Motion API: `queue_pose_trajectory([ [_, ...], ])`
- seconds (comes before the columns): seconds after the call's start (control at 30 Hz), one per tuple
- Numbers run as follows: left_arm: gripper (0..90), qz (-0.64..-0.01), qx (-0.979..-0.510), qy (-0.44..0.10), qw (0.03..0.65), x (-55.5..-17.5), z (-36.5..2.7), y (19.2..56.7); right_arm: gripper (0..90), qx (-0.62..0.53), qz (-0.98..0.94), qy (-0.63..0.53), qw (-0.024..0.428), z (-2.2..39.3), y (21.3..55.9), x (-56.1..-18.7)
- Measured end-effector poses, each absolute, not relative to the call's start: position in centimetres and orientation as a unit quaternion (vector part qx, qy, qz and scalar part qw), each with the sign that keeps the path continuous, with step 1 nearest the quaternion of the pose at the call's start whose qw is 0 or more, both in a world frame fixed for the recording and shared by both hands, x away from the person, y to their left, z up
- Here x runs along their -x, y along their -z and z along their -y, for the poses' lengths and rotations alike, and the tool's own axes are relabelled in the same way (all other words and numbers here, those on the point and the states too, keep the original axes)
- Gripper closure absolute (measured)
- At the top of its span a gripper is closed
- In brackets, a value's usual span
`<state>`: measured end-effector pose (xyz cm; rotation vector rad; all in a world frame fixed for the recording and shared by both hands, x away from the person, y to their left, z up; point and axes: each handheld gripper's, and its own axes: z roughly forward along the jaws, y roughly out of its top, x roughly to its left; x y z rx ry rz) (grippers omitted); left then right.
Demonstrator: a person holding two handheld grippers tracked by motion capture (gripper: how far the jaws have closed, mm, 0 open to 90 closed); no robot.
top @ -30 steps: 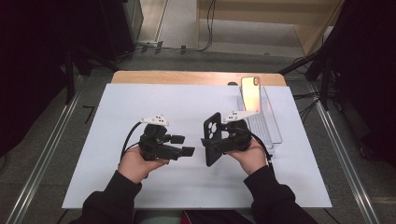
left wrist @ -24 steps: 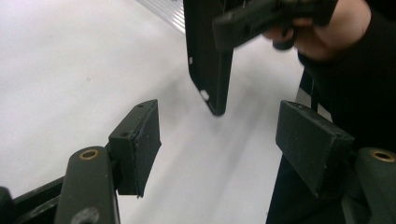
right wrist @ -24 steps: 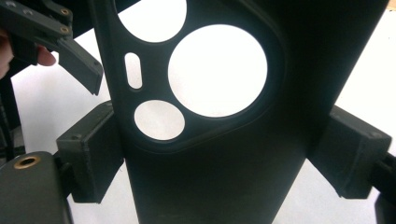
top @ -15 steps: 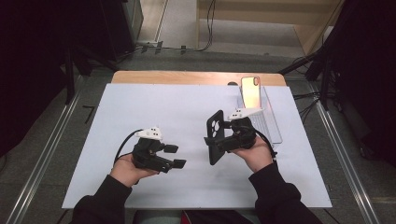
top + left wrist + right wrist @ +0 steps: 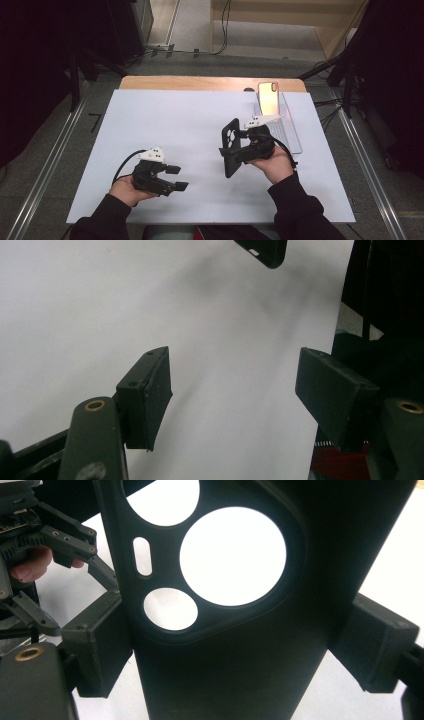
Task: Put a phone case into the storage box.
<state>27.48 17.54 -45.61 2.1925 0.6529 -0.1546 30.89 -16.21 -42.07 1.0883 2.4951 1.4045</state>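
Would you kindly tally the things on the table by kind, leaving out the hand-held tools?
Black phone case: 1
Phone: 1
Clear tray: 1
White mat: 1
Total: 4

Left gripper (image 5: 172,178) low, jaws wide apart, nothing between them; right gripper (image 5: 231,148) raised, jaws clamped.

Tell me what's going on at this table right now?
A person works at a white table with a gripper in each hand. The right gripper is clamped on a black phone case, held up on edge above the table. The left gripper is open with nothing between its jaws, low over the table near the front edge. A phone leans in a clear tray at the far right.
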Motion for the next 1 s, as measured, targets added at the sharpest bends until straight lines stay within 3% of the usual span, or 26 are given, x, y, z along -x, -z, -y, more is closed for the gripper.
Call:
queue_pose_trajectory([
  [0.43,30.7,-0.344,-0.845,0.030,0.408,-27.2,-20.3,45.5,11.0,-0.377,-0.809,-0.449,0.046,16.8,41.4,-31.0],
  [1.0,30.8,-0.360,-0.839,0.028,0.407,-26.5,-21.1,45.6,11.1,-0.419,-0.780,-0.457,0.089,19.2,38.0,-31.4],
])
